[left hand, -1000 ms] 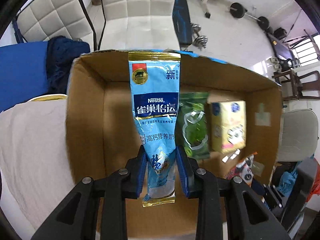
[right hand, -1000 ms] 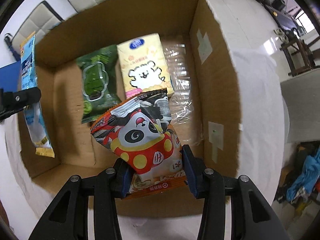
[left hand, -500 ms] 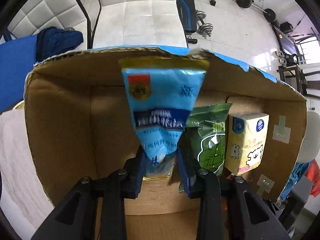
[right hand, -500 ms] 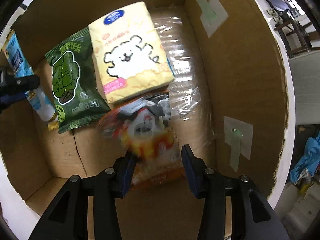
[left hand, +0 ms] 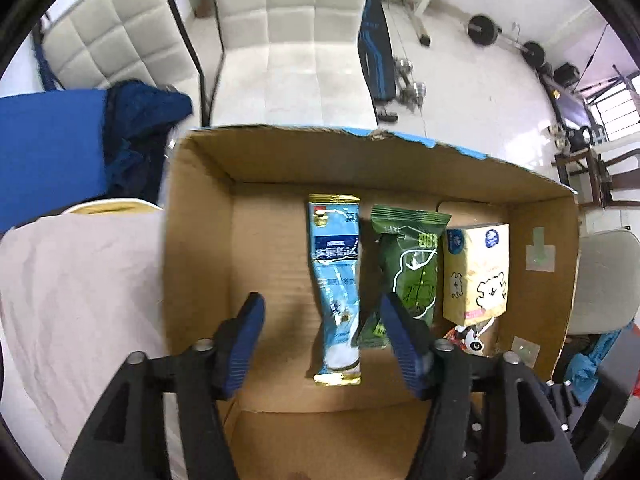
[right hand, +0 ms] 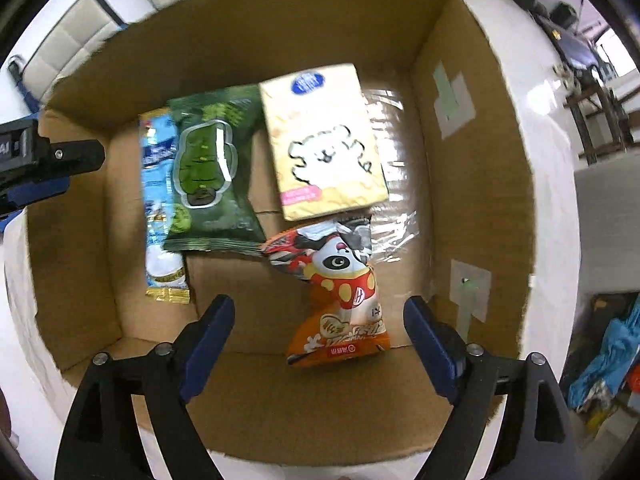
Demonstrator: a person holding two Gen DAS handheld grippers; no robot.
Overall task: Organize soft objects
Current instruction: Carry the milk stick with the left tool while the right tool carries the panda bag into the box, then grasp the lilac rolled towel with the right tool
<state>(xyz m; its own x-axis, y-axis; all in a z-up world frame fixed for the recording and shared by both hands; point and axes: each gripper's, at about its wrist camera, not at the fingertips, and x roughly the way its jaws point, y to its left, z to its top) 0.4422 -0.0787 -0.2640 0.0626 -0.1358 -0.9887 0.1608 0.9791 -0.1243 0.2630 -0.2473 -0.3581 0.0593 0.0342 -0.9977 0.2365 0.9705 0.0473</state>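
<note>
Lying flat on the floor of the cardboard box point(right hand: 472, 184): blue milk-powder sachet point(left hand: 335, 288) at the left, green snack bag point(right hand: 212, 172) overlapping its right edge, yellow tissue pack point(right hand: 324, 148) further right, panda snack bag point(right hand: 344, 292) nearest. Hovering above, left gripper point(left hand: 322, 344) and right gripper point(right hand: 318, 344), jaws having just been opening, now spread, touching nothing, blue sachet and panda bag lying free between them. Resting on a white-clothed desk point(left hand: 80, 280).
</note>
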